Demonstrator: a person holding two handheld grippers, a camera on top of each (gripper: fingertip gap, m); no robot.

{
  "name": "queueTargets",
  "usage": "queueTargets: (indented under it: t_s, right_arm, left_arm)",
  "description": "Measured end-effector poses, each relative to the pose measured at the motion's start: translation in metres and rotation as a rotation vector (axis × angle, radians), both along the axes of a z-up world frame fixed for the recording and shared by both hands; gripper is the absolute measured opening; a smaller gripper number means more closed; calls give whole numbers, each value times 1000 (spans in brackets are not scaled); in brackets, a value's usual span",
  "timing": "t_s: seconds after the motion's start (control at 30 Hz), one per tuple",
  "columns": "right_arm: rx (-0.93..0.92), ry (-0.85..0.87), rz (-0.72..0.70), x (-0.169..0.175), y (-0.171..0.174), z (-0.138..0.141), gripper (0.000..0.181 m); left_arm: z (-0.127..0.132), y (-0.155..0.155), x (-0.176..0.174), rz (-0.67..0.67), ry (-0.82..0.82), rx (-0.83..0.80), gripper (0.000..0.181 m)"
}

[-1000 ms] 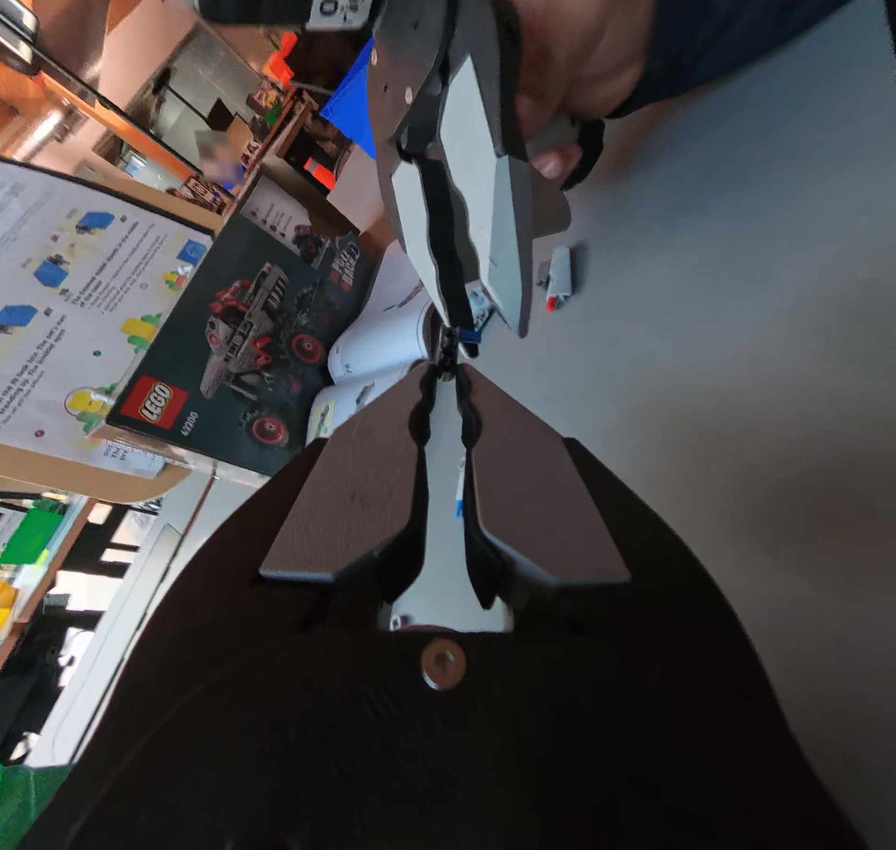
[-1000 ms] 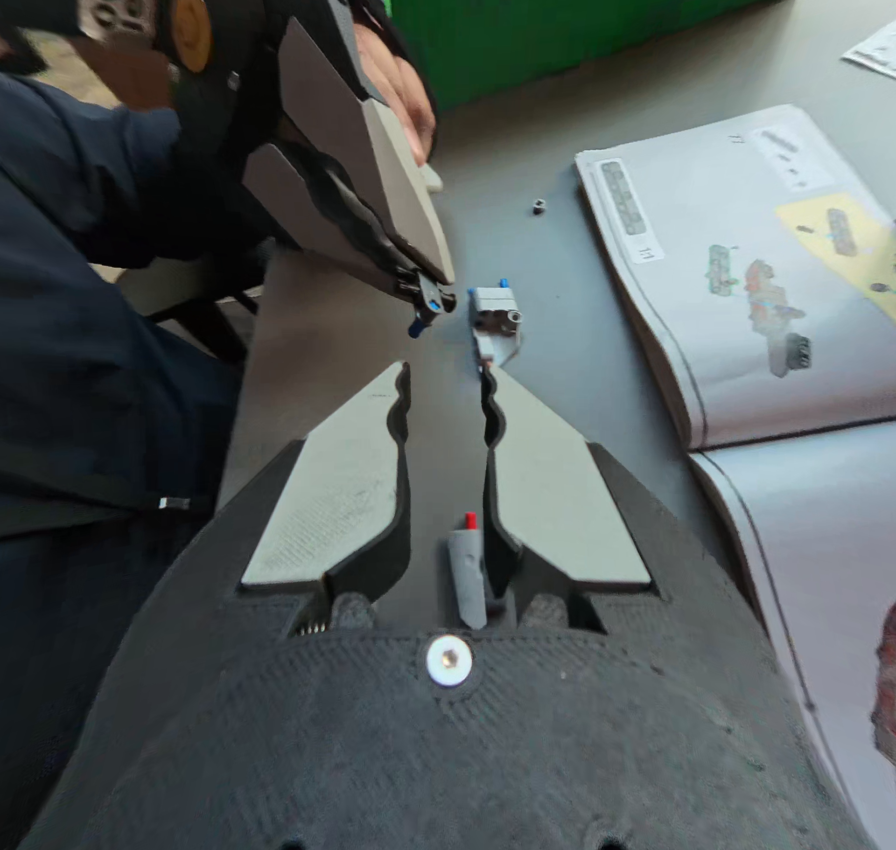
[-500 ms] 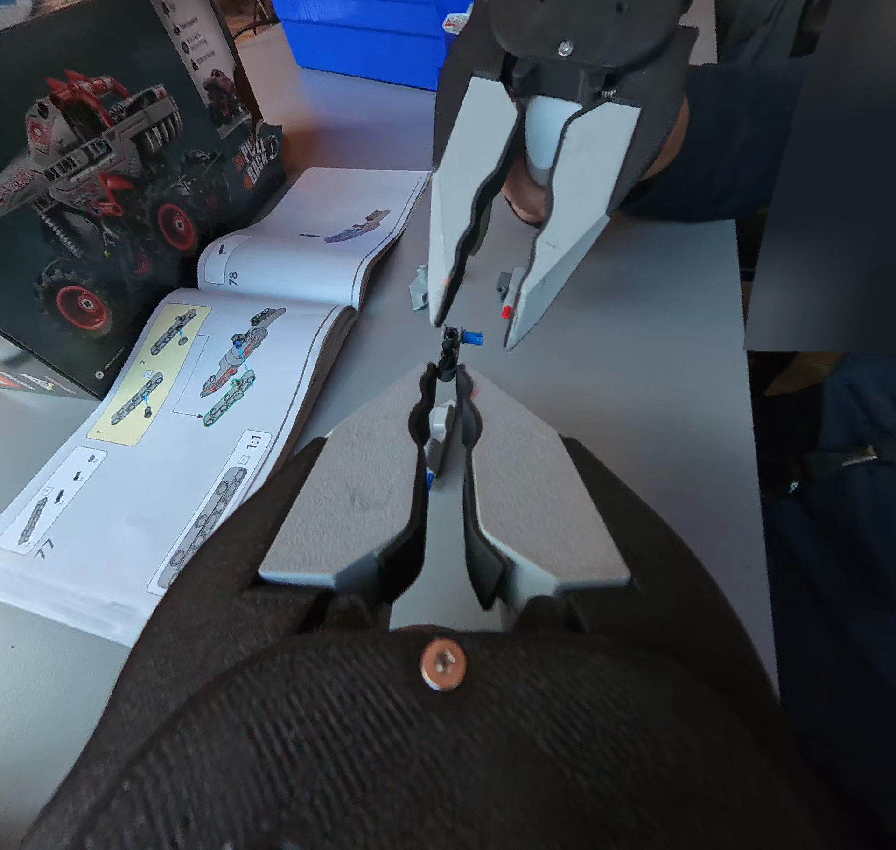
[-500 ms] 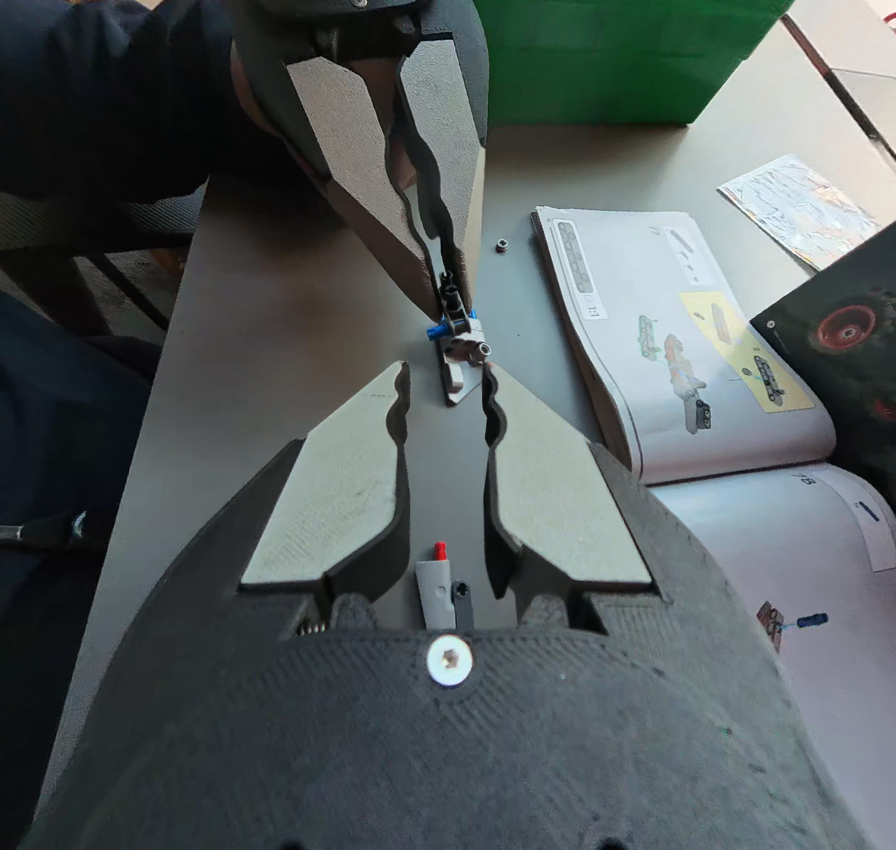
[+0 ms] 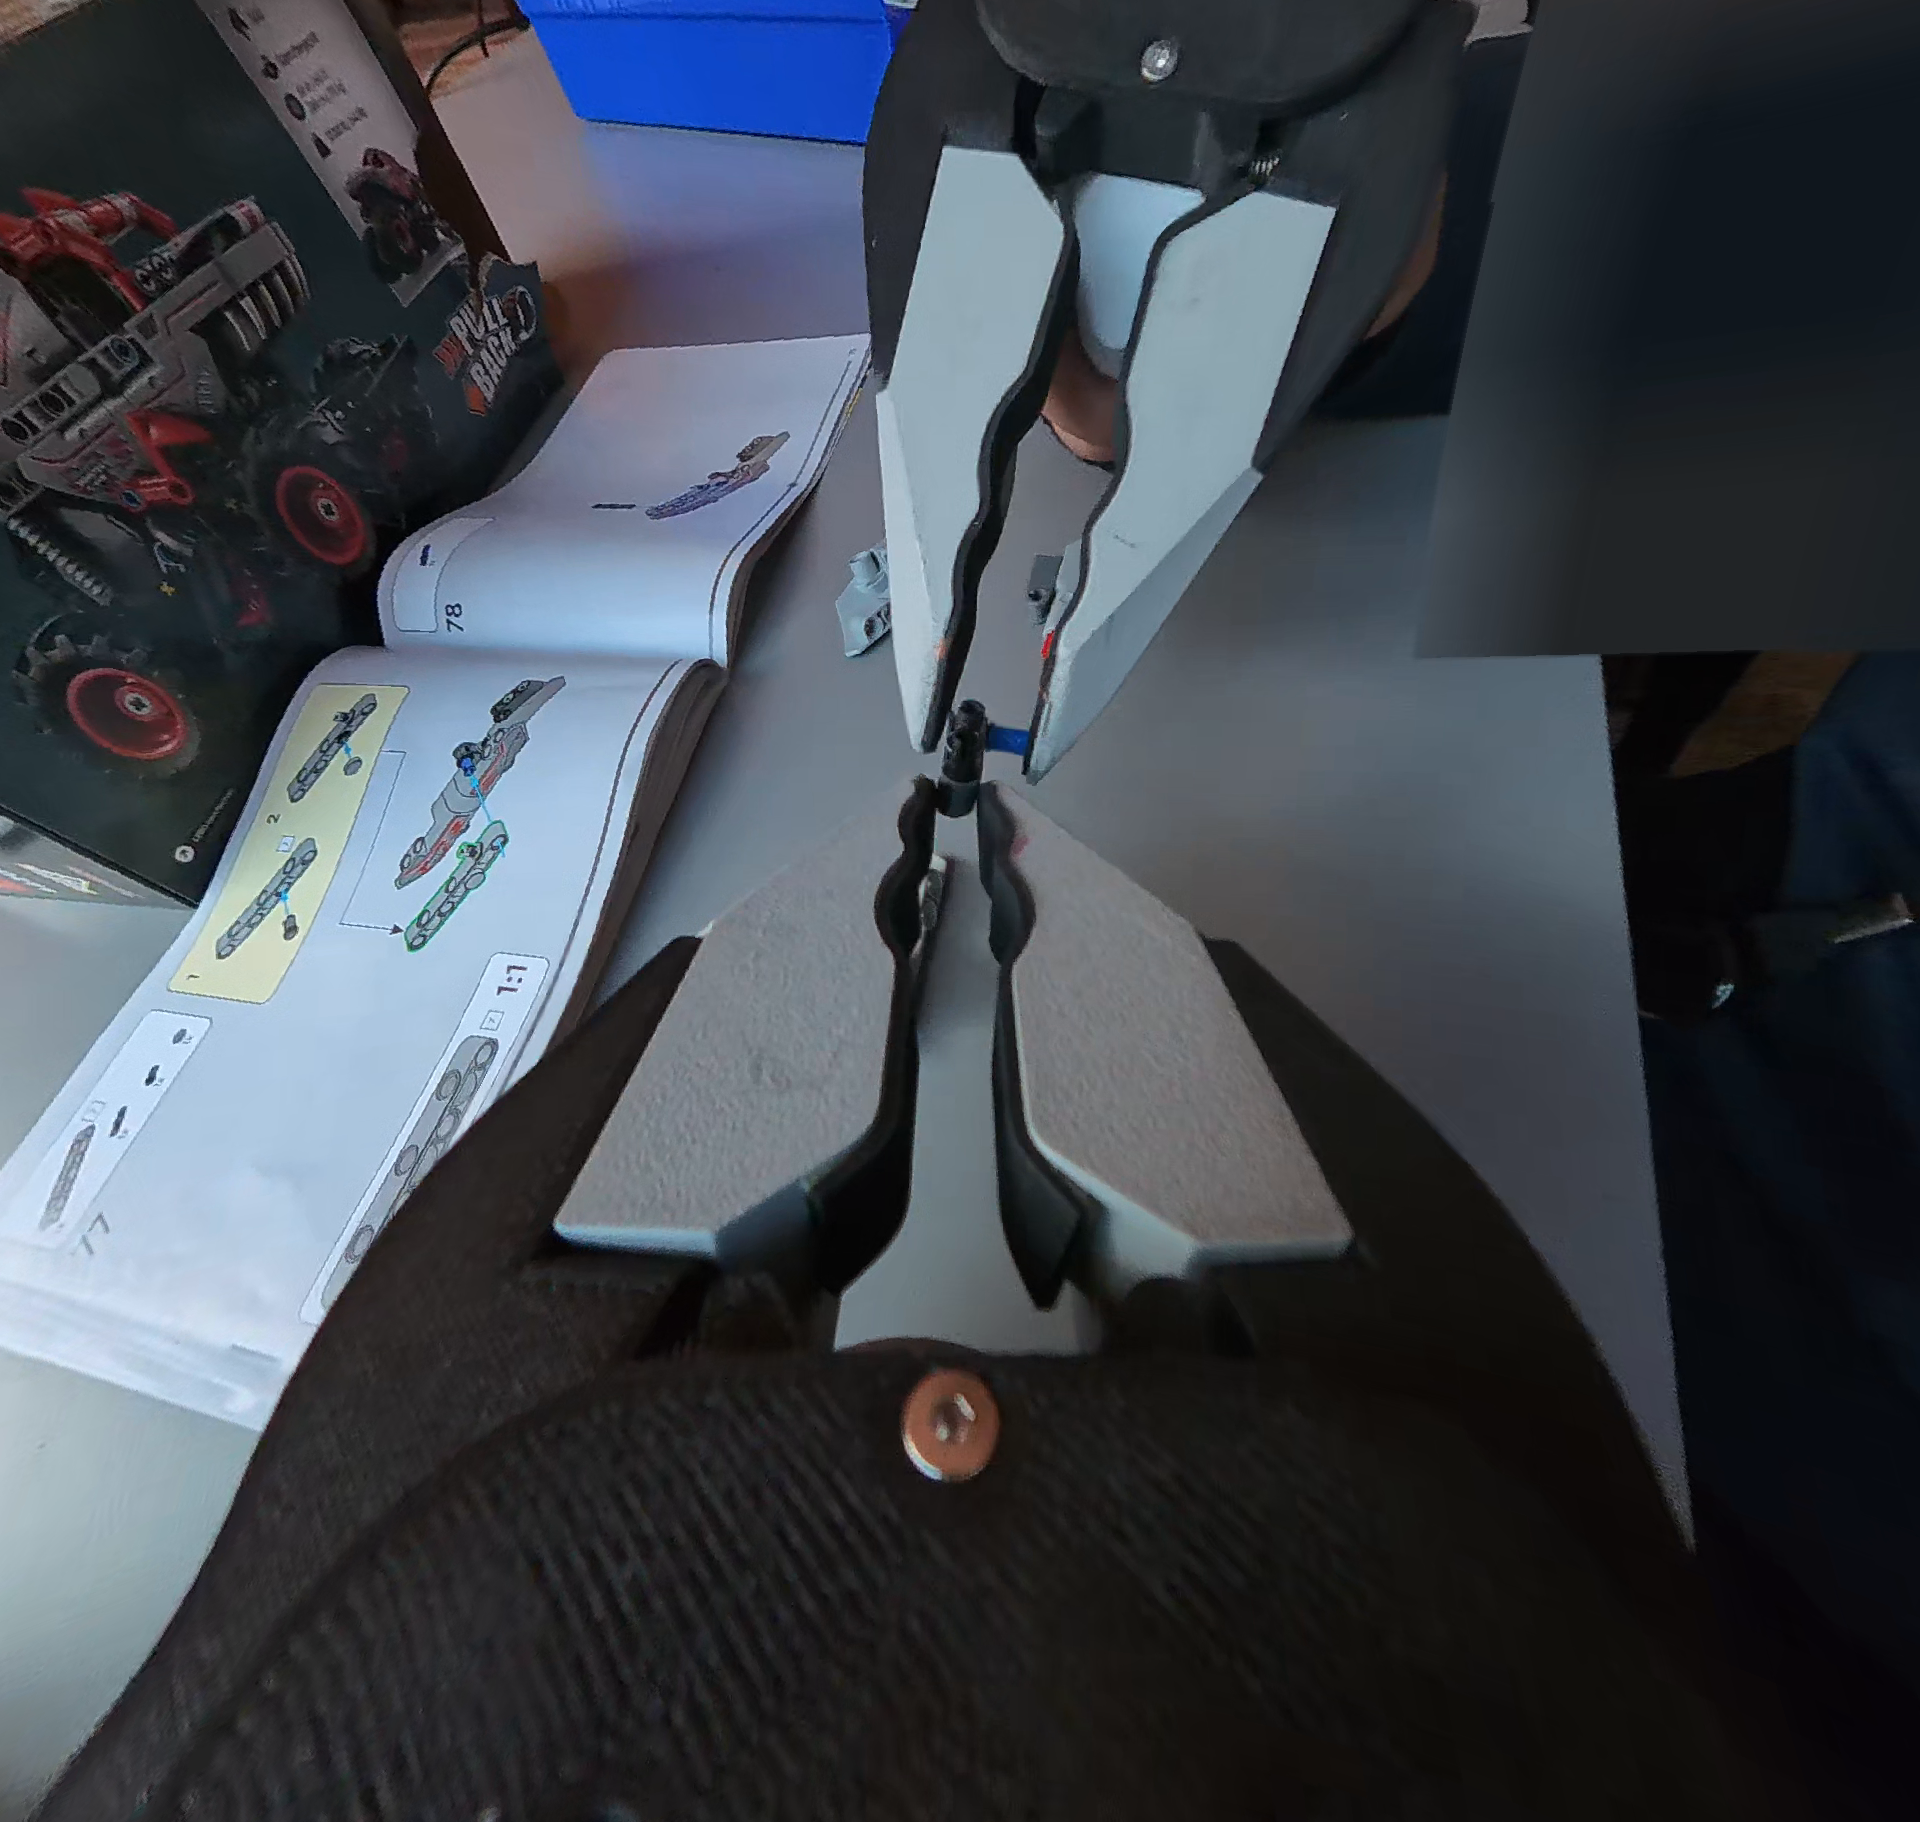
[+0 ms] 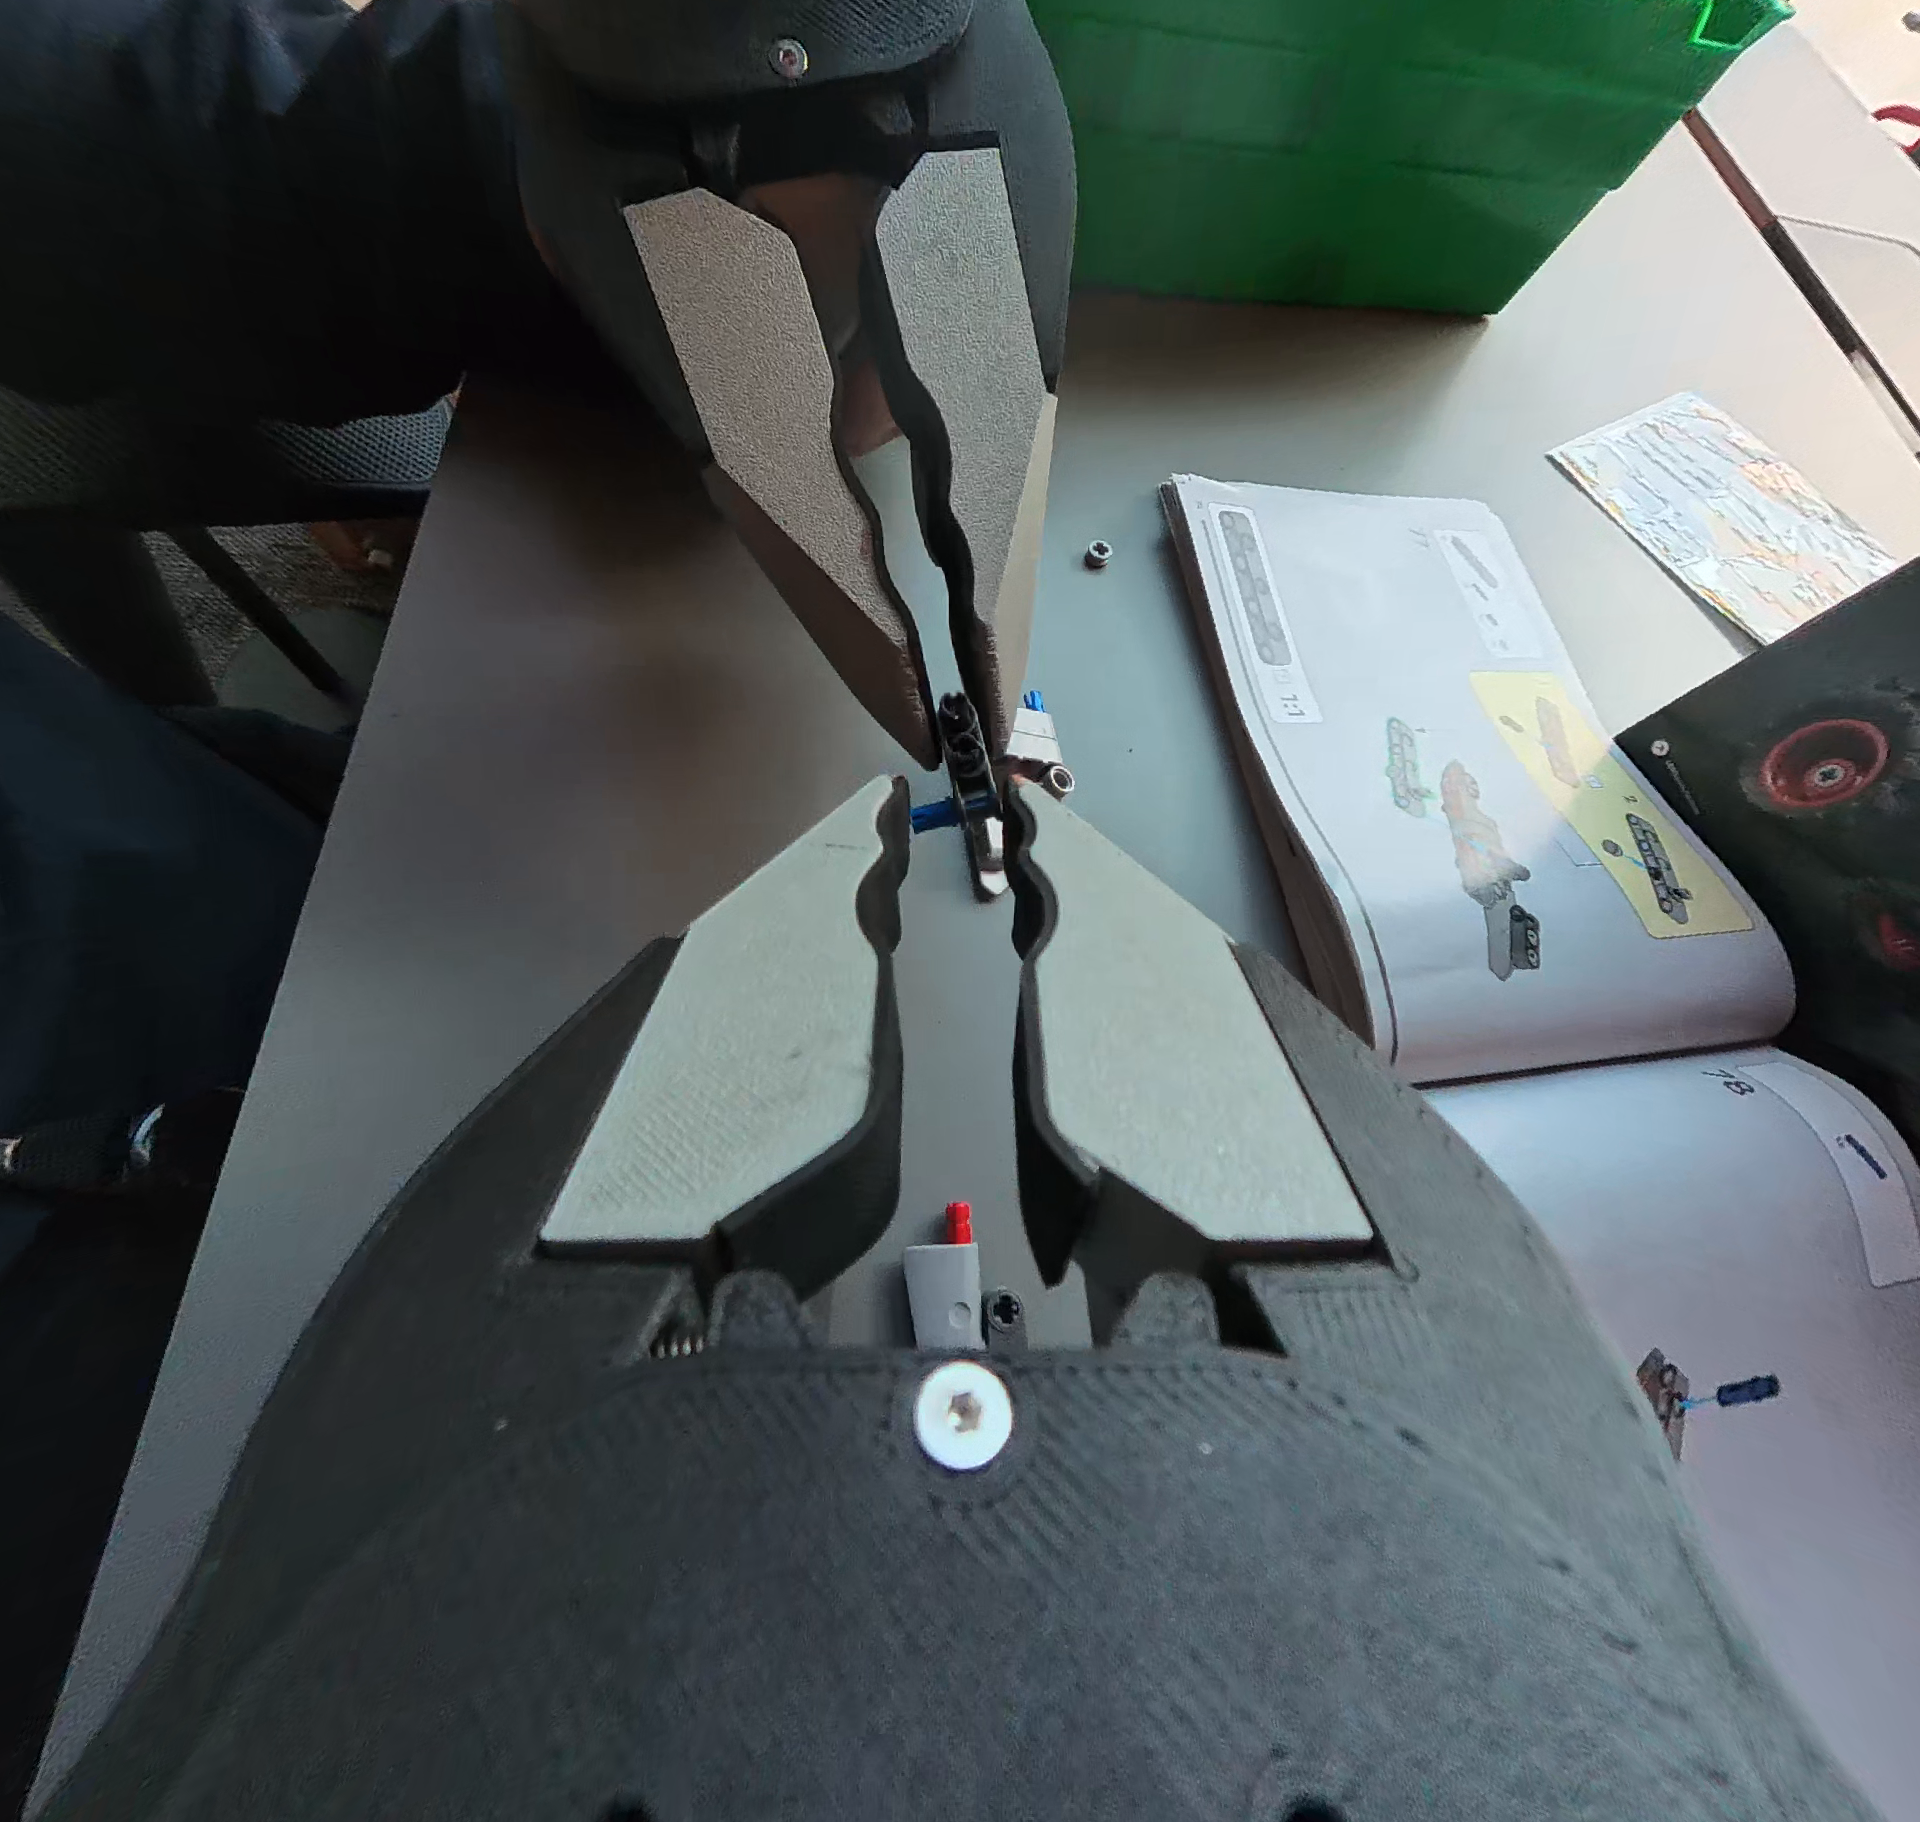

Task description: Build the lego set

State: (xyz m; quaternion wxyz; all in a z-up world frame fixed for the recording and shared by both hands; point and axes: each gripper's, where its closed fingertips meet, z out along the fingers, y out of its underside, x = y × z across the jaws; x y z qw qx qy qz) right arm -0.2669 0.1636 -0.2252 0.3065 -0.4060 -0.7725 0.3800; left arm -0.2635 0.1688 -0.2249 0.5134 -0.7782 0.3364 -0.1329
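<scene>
My left gripper (image 5: 951, 798) is shut on a small black Lego beam (image 5: 963, 742) and holds it upright above the grey table (image 5: 1299, 837). A blue pin (image 5: 1006, 733) sticks out of the beam's side. My right gripper (image 6: 956, 804) faces the left one tip to tip; its jaws have closed in around the beam (image 6: 966, 764) and the blue pin (image 6: 932, 814), one finger touching the pin's end and the other the beam. In the right wrist view, the left gripper (image 6: 951, 733) comes down from the top. A grey assembly (image 6: 1039, 742) lies on the table behind the beam.
The open instruction booklet (image 5: 312, 941) and the set's box (image 5: 156, 422) lie to one side, a blue bin (image 5: 707, 6) behind. The right wrist view shows a green bin (image 6: 1351, 110), a sticker sheet (image 6: 1714, 505), a small black bush (image 6: 1098, 554) and a grey piece with a red pin (image 6: 945, 1273). My left and right fingertips are right by each other. Left tips and right tips are each some 12 cm from the small black bush (image 6: 1098, 554).
The two grippers have come together tip to tip. The right gripper's jaws have narrowed around the black beam and blue pin that the left gripper holds.
</scene>
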Motion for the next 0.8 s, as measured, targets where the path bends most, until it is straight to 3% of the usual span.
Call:
queueTargets:
  t_s: [0.33, 0.5, 0.63, 0.8]
  right_arm:
    - [-84, 66, 18, -1, -5, 17, 7]
    - [-126, 62, 0, 1, 5, 22, 24]
    - [-215, 80, 81, 12, 0, 36, 32]
    - [-81, 127, 108, 12, -9, 35, 21]
  left_arm:
    - [-2, -1, 3, -9, 34, 13, 4]
    - [4, 0, 4, -6, 30, 57, 4]
    - [12, 1, 5, -13, 30, 132, 4]
    - [24, -4, 14, -61, -17, 200, 4]
